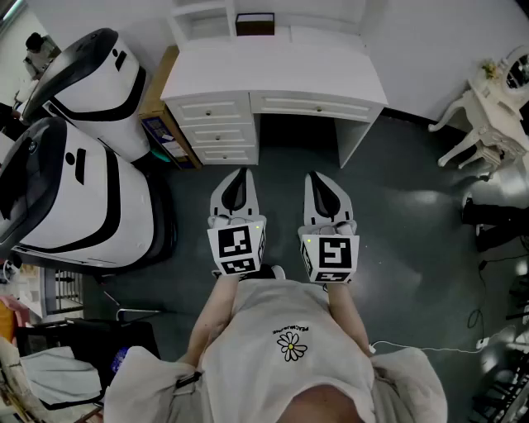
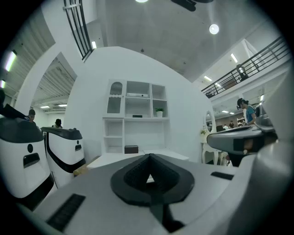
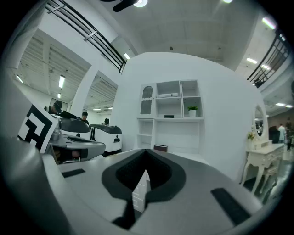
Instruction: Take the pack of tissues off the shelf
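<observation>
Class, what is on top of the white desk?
A dark box stands at the back of the desk, at the foot of the shelf unit rising from it. The rest of the top looks bare. What the box holds is hidden.

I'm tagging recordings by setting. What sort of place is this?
Probably a staged home corner inside a big hall: a white desk and shelf stand against a freestanding wall, with a mezzanine railing and bulky white machines nearby.

Head camera staring steeply down over the white desk [image 1: 273, 74], both gripper cameras facing forward, well back, all three sharing that desk and its shelf unit [image 2: 137, 102].
</observation>
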A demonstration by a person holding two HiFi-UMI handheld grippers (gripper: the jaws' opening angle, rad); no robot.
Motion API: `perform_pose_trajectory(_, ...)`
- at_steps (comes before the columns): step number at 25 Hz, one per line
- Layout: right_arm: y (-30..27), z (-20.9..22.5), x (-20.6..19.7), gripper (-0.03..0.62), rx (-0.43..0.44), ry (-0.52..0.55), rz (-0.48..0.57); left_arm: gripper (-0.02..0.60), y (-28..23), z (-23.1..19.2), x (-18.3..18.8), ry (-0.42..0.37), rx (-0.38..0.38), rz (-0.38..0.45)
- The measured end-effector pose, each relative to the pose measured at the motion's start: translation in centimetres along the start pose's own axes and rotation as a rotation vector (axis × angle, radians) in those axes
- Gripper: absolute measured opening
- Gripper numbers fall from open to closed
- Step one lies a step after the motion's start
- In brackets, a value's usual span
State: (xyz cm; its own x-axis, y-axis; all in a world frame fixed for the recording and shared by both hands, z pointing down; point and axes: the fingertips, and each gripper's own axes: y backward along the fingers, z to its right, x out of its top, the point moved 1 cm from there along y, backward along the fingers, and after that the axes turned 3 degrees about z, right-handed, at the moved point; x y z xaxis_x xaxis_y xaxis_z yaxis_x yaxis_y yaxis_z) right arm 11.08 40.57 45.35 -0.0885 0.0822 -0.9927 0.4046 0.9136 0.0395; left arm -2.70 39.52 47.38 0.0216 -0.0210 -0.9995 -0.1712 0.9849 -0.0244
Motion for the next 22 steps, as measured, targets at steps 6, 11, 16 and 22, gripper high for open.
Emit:
perform_pose_trajectory(6, 0.2, 0.7, 0.0, 0.002, -0.006, -0.006, 0.004, -0.002, -0.4, 0.5, 0.7, -0.006, -0.003, 0.012)
perform_pose_trajectory(11, 0.1, 0.9, 0.1, 0.002, -0.008, -0.02, 0.005, -0.002, -0.5, 0.8, 0.7, -0.013, -0.021, 0.003)
perform_pose_trajectory(16, -0.9, 1.4, 0.3, 0.002, -0.018, -0.05, 0.035, -0.002, -1.6, -0.1, 0.7, -0.003, -0.011, 0.012)
perform_pose_trajectory(22, -2.7, 2.4, 0.7, 0.002, -0.035, -0.021, 0.056, -0.002, -3.5, -1.3, 0.9, 0.021, 0.002, 0.037)
